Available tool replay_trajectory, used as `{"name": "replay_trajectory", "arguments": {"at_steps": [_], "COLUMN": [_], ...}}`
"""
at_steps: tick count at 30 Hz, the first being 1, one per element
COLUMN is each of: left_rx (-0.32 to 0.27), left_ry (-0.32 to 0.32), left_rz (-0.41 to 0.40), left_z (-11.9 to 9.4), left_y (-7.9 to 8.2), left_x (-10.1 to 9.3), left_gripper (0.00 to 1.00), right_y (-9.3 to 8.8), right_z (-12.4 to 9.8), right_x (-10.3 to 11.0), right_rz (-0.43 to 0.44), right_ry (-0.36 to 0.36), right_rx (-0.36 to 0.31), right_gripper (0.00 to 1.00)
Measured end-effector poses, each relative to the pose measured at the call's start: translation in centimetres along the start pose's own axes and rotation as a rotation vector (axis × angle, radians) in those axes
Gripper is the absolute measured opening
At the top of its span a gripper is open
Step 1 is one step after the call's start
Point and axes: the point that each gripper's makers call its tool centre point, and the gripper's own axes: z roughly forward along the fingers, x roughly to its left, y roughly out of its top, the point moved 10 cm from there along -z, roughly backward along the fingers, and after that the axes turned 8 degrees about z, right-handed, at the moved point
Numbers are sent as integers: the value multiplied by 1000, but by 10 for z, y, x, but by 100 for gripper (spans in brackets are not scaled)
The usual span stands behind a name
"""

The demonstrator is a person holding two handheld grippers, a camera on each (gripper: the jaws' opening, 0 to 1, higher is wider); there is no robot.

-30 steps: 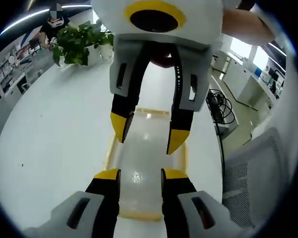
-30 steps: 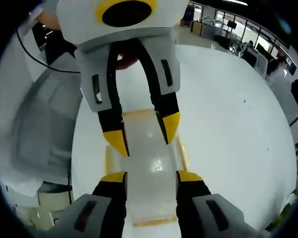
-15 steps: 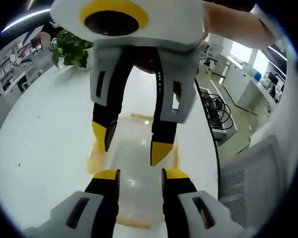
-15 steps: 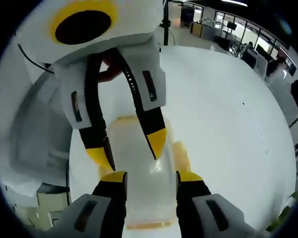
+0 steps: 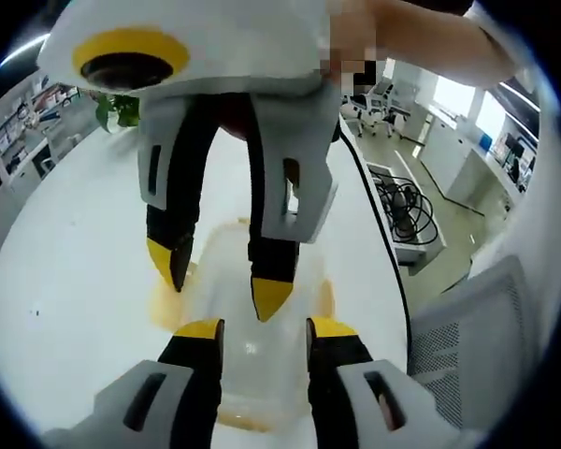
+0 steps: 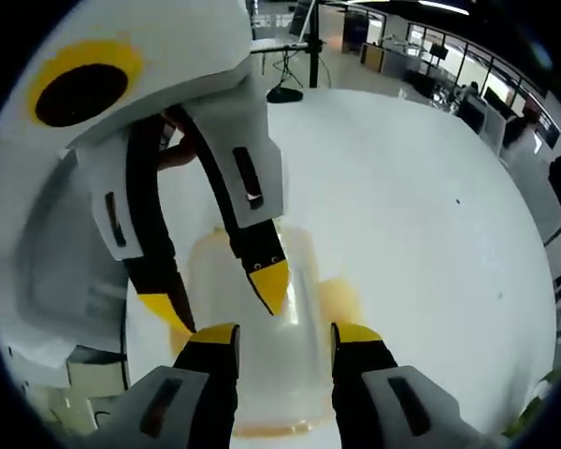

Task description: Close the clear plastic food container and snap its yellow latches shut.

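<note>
**Both grippers over the container**

Left gripper (image 5: 258, 329): jaws apart, gripping nothing — the container (image 5: 238, 369) lies between and below them on the white worktop (image 5: 65, 262). Right gripper (image 6: 274, 332): jaws likewise apart, straddling the clear lid (image 6: 262, 374). Each gripper faces the other across the container, yellow tips pointing down at the lid. A yellow latch (image 6: 338, 297) sticks out at the container's side. A plant (image 5: 120, 109) stands at the far worktop edge.
</note>
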Motion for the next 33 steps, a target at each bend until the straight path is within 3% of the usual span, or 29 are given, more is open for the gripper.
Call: {"name": "replay_trajectory", "arguments": {"at_steps": [14, 25, 33], "left_rx": [22, 36, 45], "left_ry": [12, 44, 30], "left_rz": [17, 28, -15], "left_z": [1, 3, 2], "left_y": [-1, 2, 1], "left_x": [-13, -21, -21], "left_gripper": [36, 35, 34], "right_y": [2, 5, 8], "right_z": [8, 12, 18], "right_x": [-10, -15, -25], "right_rz": [14, 34, 56], "right_ry": [28, 119, 194], "right_rx": [16, 73, 124], "right_gripper": [42, 40, 42]}}
